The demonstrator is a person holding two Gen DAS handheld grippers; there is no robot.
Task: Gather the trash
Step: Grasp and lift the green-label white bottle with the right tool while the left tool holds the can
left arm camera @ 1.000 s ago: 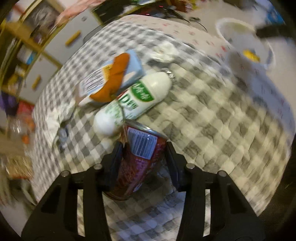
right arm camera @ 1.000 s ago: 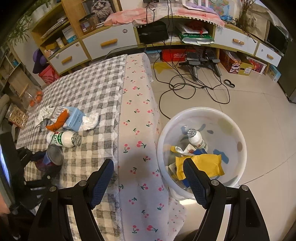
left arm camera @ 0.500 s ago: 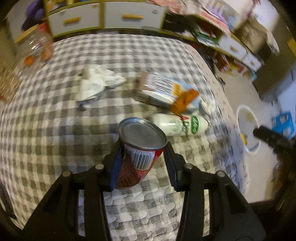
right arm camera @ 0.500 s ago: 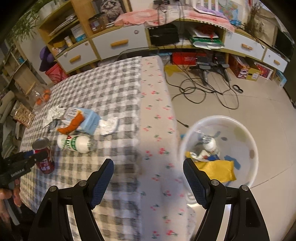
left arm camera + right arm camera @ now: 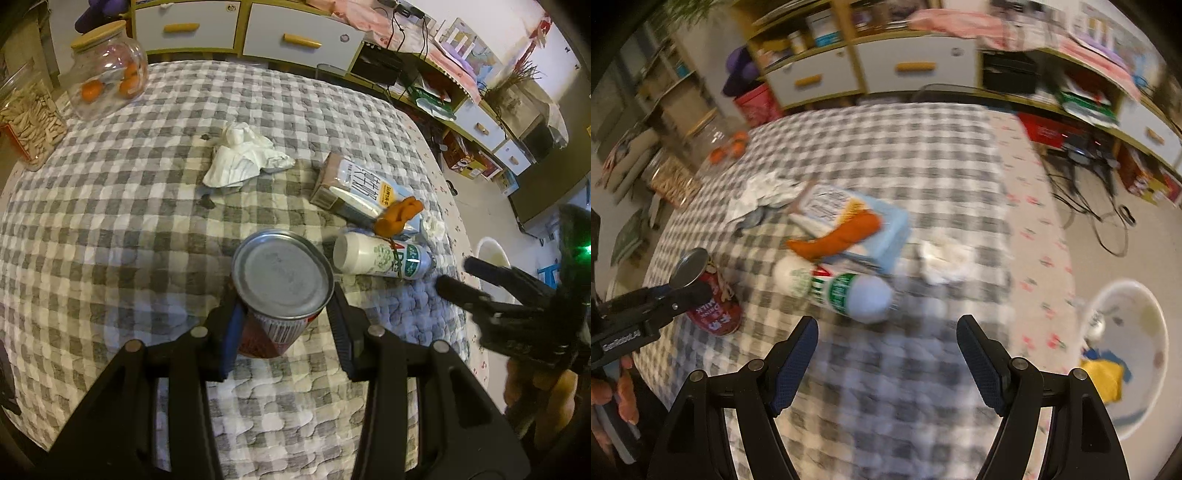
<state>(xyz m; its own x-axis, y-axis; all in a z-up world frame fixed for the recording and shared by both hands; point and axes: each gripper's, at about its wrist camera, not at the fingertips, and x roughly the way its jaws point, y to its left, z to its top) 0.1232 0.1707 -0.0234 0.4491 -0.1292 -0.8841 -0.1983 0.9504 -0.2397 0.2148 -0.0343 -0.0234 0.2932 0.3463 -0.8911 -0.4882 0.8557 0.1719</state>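
Note:
My left gripper (image 5: 284, 310) is shut on a red drink can (image 5: 282, 273), held upright with its silver end up, low over the checked tablecloth (image 5: 110, 229). The right wrist view shows the can (image 5: 714, 310) at the left. A white bottle with a green label (image 5: 842, 288) lies on its side just beyond my right gripper (image 5: 886, 325), which is open and holds nothing. Behind the bottle lies a light blue carton (image 5: 857, 218) with an orange peel (image 5: 838, 236) on it. A small tissue wad (image 5: 945, 254) lies to its right, and a bigger crumpled tissue (image 5: 243, 158) farther back.
A white bin (image 5: 1156, 332) with trash inside stands on the floor at the table's right. Two glass jars (image 5: 107, 74) stand at the far left corner. Drawers and shelves line the back wall, with cables (image 5: 1108, 229) on the floor. A person's hand (image 5: 624, 387) holds the left gripper.
The left gripper rolled the can from tilted to upright and drew back from the bottle. The right gripper swung from over the bin to over the table near the bottle.

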